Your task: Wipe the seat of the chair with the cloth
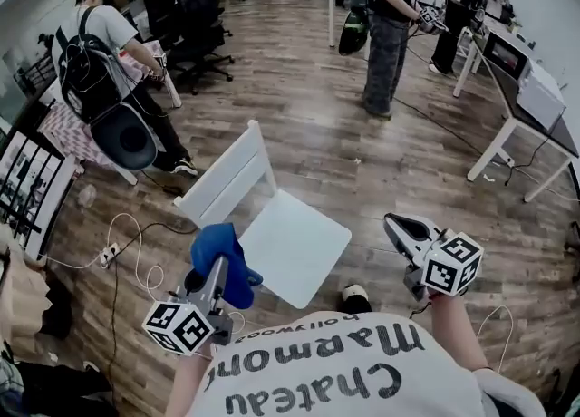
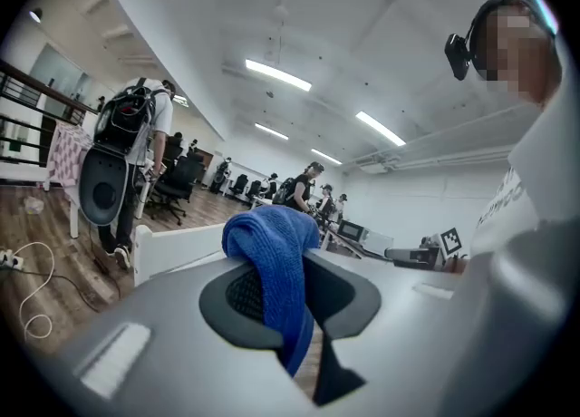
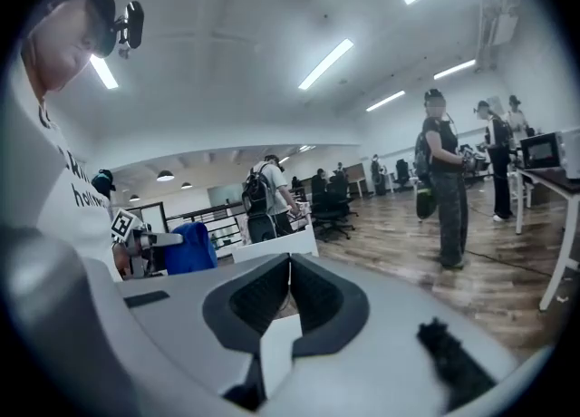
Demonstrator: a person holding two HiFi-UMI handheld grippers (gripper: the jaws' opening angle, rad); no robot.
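Head view: a person stands at the front of a white chair [image 1: 237, 173] on a wooden floor [image 1: 308, 89], with the left gripper [image 1: 216, 270] holding a blue cloth [image 1: 219, 245] near the left edge of the seat [image 1: 294, 245]. It is not visibly in contact with the seat. Left gripper view: the fingers [image 2: 237, 297] are closed on a fold of the cloth [image 2: 272, 252], which bunches above them and hangs in a tail below. Right gripper view: the right gripper [image 3: 289, 281] has its fingers [image 3: 261, 295] pressed together with nothing between them. In the head view it is held out to the right of the seat, well apart from the cloth. The cloth looks like soft, light terry that drapes and folds freely, so it is judged unlikely to slip from a firm pinch but likely to crumple instead of lying flat. A grip on a thick gathered fold, as here, should leave a loose pad of fabric beyond the fingers to press on the seat. The seat appears smooth, flat and rigid, and probably offers little drag.
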